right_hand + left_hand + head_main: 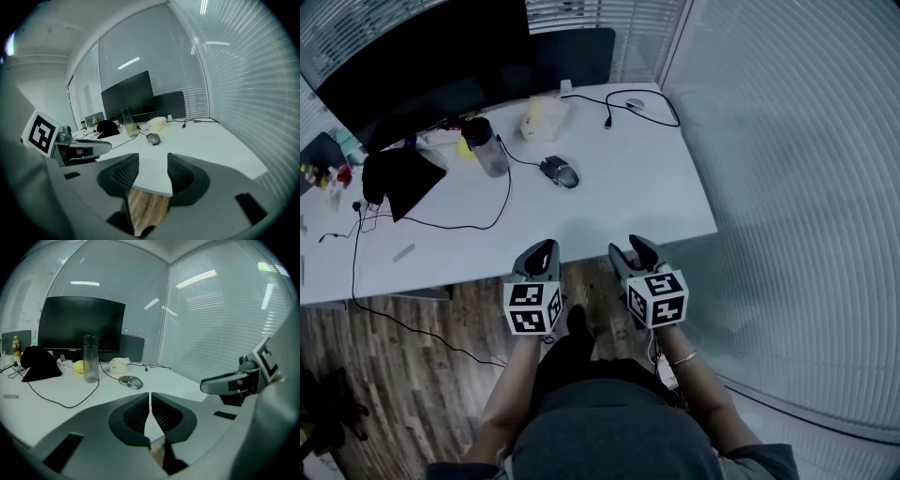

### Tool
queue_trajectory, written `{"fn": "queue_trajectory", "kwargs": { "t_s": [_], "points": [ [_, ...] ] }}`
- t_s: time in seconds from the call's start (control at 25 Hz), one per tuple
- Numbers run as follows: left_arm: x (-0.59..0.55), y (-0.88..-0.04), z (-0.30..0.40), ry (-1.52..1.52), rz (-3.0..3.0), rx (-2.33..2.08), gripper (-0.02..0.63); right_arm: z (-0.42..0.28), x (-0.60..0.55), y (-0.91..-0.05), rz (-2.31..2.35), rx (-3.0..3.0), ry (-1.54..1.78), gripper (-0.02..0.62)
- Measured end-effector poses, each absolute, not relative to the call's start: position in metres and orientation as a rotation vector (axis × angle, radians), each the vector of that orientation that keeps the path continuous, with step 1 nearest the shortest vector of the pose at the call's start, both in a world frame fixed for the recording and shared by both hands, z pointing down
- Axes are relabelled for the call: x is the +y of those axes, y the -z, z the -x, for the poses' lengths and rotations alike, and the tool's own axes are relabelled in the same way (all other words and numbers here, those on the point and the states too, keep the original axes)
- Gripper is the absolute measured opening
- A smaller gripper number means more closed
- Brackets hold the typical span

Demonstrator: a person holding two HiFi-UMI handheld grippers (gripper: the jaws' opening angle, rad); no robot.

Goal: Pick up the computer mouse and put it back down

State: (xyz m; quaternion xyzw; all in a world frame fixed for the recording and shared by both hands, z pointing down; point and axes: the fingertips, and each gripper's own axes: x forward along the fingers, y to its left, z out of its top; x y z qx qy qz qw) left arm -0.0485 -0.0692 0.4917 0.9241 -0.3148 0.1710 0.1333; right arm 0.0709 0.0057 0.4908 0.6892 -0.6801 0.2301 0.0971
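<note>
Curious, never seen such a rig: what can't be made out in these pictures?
- Head view: small coloured items at the white desk's left end, too small, cut by the edge.
- Left gripper view: round yellow object, partly hidden behind the clear plastic bottle.
- All views: dark grey computer mouse, details too small.

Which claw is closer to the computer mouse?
Left, slightly. The left gripper hangs at the near edge of the desk, almost straight in front of the mouse; the right gripper hangs level with it, further to the side.
</note>
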Motion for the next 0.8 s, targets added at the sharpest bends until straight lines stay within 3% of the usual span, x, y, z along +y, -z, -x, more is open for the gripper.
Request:
{"fn": "queue_trajectory", "kwargs": {
  "t_s": [0.8],
  "points": [
    [-0.156, -0.494, 0.076, -0.472, -2.628, -0.985, 0.032, -0.052, -0.107, -0.49, -1.886, -2.055, -0.591, 0.224]
  ]
}}
